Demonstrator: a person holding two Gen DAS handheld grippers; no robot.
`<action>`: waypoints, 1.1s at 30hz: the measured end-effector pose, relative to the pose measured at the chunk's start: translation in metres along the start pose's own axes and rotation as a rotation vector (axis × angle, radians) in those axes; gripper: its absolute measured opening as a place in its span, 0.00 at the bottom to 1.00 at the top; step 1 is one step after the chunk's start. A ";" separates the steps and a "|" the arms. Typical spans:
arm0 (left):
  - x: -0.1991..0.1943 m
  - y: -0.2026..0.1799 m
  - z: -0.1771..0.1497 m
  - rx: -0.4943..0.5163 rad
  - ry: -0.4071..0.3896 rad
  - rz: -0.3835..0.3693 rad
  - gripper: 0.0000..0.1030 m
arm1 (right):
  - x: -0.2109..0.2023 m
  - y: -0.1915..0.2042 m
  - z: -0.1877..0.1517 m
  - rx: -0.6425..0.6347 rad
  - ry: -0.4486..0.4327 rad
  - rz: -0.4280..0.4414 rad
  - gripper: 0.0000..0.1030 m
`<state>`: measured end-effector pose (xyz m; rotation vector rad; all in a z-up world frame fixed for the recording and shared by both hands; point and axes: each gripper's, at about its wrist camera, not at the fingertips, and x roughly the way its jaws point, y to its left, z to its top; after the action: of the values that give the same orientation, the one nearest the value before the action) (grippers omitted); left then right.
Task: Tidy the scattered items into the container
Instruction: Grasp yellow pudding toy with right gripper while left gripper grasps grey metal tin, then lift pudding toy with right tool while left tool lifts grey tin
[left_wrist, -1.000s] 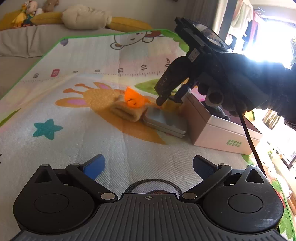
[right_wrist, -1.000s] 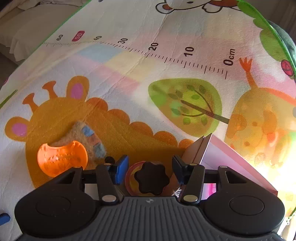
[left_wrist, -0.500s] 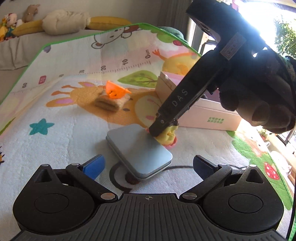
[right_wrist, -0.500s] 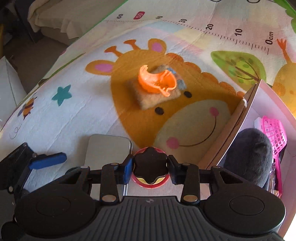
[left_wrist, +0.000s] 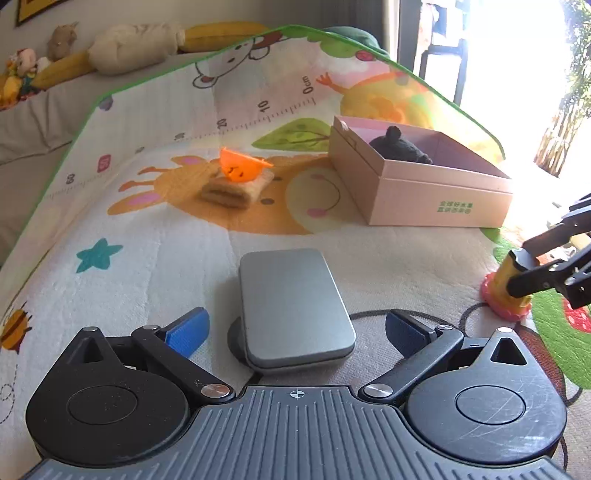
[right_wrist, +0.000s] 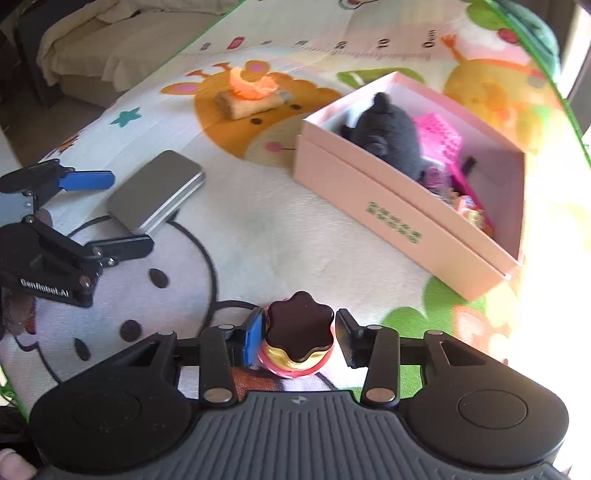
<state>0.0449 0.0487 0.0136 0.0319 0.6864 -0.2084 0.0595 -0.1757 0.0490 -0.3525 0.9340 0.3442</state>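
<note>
A pink open box stands on the play mat, also in the right wrist view, holding a dark plush toy and pink items. A grey metal tin lies flat between my left gripper's open fingers; it also shows in the right wrist view. My right gripper is shut on a small pink and yellow toy with a dark flower-shaped top, resting on the mat; it shows at the right in the left wrist view. An orange bowl-shaped toy sits on a tan folded cloth.
The mat's green edge borders a grey bed with plush toys at the back. Bright window glare fills the right side. Open mat lies between the tin and the box.
Both grippers have pulled back toward the mat's near side. My right gripper has carried the small toy away from the box to the near right. The tin now lies between my left fingers.
</note>
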 end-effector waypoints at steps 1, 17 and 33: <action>0.006 -0.002 0.004 0.005 0.007 0.016 1.00 | -0.004 -0.005 -0.009 0.021 -0.034 -0.034 0.73; 0.013 -0.082 -0.001 0.376 0.046 -0.237 1.00 | -0.018 -0.011 -0.121 0.259 -0.235 -0.039 1.00; -0.028 -0.033 -0.019 0.263 0.051 0.222 1.00 | -0.016 -0.013 -0.121 0.272 -0.235 -0.012 1.00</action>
<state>0.0055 0.0236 0.0177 0.3642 0.6969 -0.0828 -0.0296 -0.2423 -0.0022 -0.0655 0.7354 0.2374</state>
